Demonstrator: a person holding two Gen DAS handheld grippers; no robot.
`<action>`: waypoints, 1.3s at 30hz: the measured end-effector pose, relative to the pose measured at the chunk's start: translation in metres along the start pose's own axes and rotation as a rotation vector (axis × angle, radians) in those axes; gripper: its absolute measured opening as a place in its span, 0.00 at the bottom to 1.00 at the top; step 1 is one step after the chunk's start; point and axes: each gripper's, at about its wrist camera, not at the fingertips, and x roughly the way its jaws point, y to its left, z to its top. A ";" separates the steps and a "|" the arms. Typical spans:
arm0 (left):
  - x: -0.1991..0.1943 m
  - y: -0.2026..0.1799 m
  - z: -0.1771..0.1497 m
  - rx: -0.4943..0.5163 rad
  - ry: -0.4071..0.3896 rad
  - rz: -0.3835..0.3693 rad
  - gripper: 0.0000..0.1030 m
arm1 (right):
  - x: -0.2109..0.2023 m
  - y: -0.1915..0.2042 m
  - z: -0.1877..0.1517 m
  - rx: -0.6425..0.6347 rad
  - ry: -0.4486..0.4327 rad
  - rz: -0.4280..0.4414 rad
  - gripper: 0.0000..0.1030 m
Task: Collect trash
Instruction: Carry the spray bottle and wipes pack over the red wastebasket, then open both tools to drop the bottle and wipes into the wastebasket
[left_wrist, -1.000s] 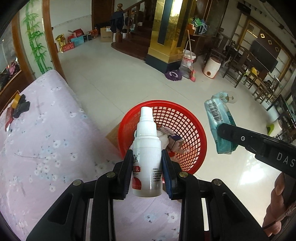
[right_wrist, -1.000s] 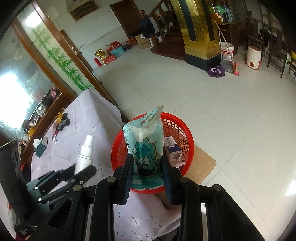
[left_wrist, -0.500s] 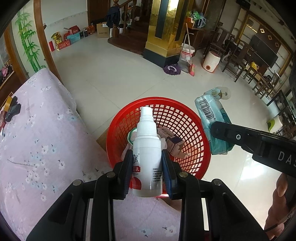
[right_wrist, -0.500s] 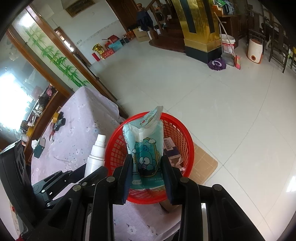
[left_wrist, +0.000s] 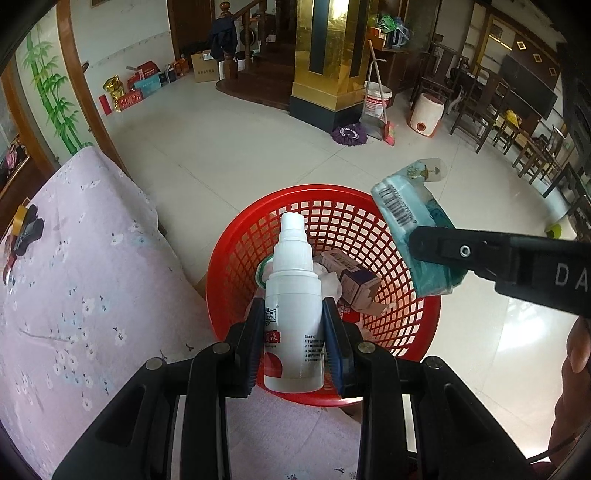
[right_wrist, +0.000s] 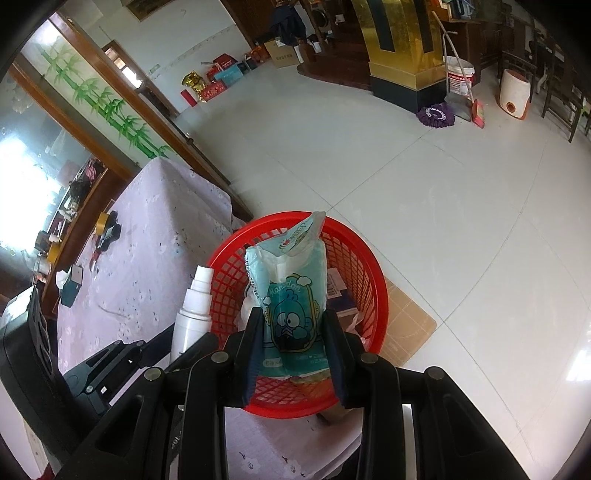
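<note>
My left gripper (left_wrist: 293, 343) is shut on a white spray bottle (left_wrist: 293, 314), held upright over the near rim of a red mesh basket (left_wrist: 373, 218). My right gripper (right_wrist: 291, 345) is shut on a teal tissue packet (right_wrist: 291, 291) with a cartoon face, also above the basket (right_wrist: 373, 266). In the left wrist view the packet (left_wrist: 413, 221) hangs over the basket's right rim under the right gripper's finger (left_wrist: 480, 254). The spray bottle (right_wrist: 194, 310) shows left of the basket in the right wrist view. Small boxes (left_wrist: 351, 277) and white crumpled paper lie inside the basket.
The basket stands on the floor on flat cardboard (right_wrist: 406, 325), against a table with a lilac flowered cloth (left_wrist: 74, 277). Tape and small items (right_wrist: 105, 229) lie at the table's far end. White tiled floor (right_wrist: 443, 184) stretches beyond; a gold pillar (left_wrist: 325, 59), bucket and chairs stand far back.
Both grippers have moved forward and down toward the basket, which now looks larger and sits under the bottle and the packet. Both holds stay the same.
</note>
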 end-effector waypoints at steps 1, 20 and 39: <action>0.000 -0.001 0.000 0.001 0.000 0.003 0.28 | 0.001 0.000 0.000 -0.001 0.002 0.001 0.34; 0.005 -0.001 0.003 -0.016 -0.001 0.021 0.28 | 0.010 -0.002 0.005 -0.018 0.020 0.010 0.36; 0.005 -0.005 0.002 -0.005 -0.014 0.023 0.40 | 0.020 0.000 0.013 -0.022 0.034 0.003 0.48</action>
